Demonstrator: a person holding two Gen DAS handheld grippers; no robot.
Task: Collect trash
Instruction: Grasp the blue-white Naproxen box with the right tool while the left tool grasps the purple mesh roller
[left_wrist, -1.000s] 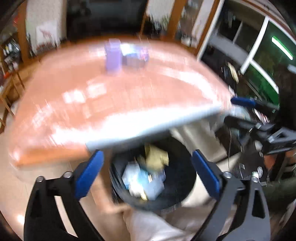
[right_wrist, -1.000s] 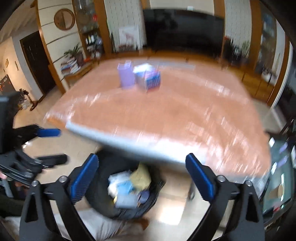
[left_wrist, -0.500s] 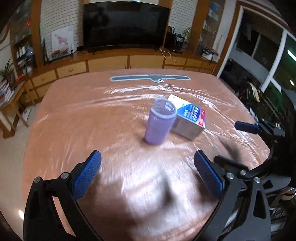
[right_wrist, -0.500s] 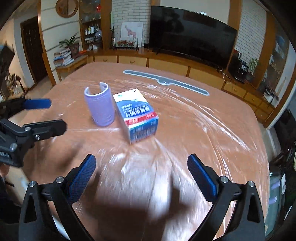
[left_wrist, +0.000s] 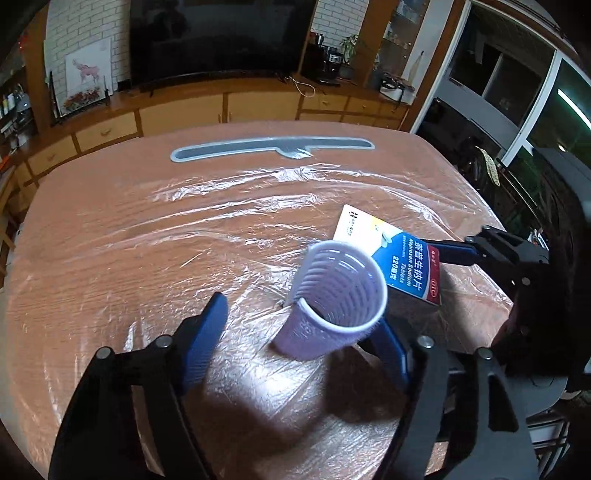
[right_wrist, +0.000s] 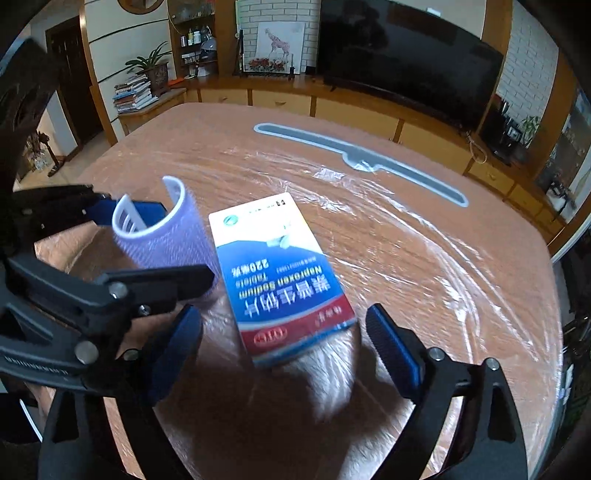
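Note:
A purple ribbed tube (left_wrist: 332, 299), like a hair roller, stands upright on the plastic-covered table (left_wrist: 147, 240). A white, blue and red tablet box (left_wrist: 399, 258) lies beside it. My left gripper (left_wrist: 303, 332) is open, its jaws on either side of the tube without touching. In the right wrist view my right gripper (right_wrist: 284, 339) is open around the near end of the box (right_wrist: 280, 277), with the tube (right_wrist: 166, 236) to its left. The left gripper (right_wrist: 122, 251) also shows there, straddling the tube.
A grey strip (left_wrist: 273, 147) lies across the far side of the table. Wooden cabinets (left_wrist: 184, 110) and a large television (right_wrist: 406, 62) stand behind. The table's right edge (left_wrist: 491, 221) drops toward dark furniture by the windows.
Both grippers have moved forward and down over the table. The left one now straddles the purple tube and the right one straddles the tablet box. The trash bin is out of view.

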